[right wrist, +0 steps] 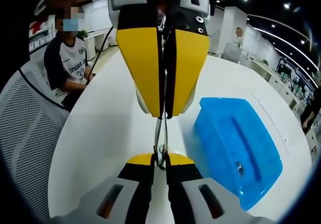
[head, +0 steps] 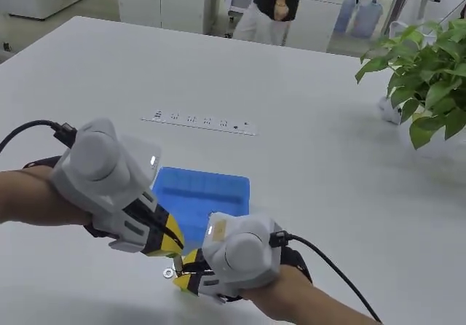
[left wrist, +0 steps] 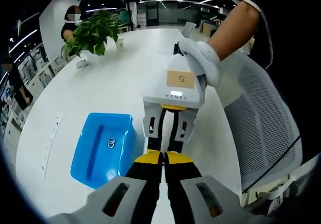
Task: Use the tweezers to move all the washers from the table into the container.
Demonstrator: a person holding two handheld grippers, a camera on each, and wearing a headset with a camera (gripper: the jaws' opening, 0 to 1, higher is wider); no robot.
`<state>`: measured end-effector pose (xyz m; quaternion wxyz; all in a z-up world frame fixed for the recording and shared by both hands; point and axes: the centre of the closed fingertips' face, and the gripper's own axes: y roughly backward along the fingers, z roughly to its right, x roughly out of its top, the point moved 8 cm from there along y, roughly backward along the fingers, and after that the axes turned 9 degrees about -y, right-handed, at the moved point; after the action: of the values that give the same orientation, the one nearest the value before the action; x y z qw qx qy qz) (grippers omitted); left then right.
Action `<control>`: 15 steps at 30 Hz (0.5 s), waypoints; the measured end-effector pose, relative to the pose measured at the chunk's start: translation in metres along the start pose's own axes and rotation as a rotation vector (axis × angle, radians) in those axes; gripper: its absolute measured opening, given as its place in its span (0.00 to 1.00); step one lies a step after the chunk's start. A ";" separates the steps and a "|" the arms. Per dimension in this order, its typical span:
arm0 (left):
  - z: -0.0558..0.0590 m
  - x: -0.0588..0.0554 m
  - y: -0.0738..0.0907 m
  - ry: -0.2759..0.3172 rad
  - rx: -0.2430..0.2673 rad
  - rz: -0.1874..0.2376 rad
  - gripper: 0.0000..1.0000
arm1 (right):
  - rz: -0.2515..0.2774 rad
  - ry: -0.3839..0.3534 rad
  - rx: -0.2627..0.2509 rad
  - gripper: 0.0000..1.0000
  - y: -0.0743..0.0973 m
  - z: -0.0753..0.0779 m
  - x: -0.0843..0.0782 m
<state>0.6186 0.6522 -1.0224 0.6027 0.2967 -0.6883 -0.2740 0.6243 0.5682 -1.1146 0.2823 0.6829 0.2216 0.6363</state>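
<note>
Wide open white tabletop (head: 313, 165) across the middle and right of the head view, plenty of passage there! Upper centre, a flat white power strip (head: 198, 122) lies low on the surface. Far right, a green leafy potted plant (head: 429, 70) crowds the edge. Bottom centre is tight: left gripper (head: 173, 245) and right gripper (head: 186, 280) nose to nose, both pinched on thin metal tweezers (right wrist: 161, 133), with the blue rectangular plastic container (head: 200, 192) just behind them.

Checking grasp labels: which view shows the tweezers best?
Right gripper view: the tweezers run plainly from the right gripper up into the left gripper's yellow fingers. Left gripper view: lost between the fingers. Head view: hidden under both grippers.
</note>
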 end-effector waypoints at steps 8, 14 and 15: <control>0.000 0.000 0.001 -0.002 -0.002 -0.001 0.05 | -0.002 -0.006 0.001 0.10 0.002 -0.001 0.001; -0.002 0.007 0.007 -0.013 0.001 0.004 0.05 | 0.008 -0.002 -0.001 0.10 0.008 0.000 0.006; -0.003 0.008 0.008 -0.014 0.001 0.004 0.05 | 0.013 -0.003 -0.003 0.10 0.010 0.000 0.008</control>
<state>0.6201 0.6514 -1.0108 0.5981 0.2935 -0.6934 -0.2745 0.6248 0.5661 -1.1018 0.2797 0.6849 0.2156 0.6374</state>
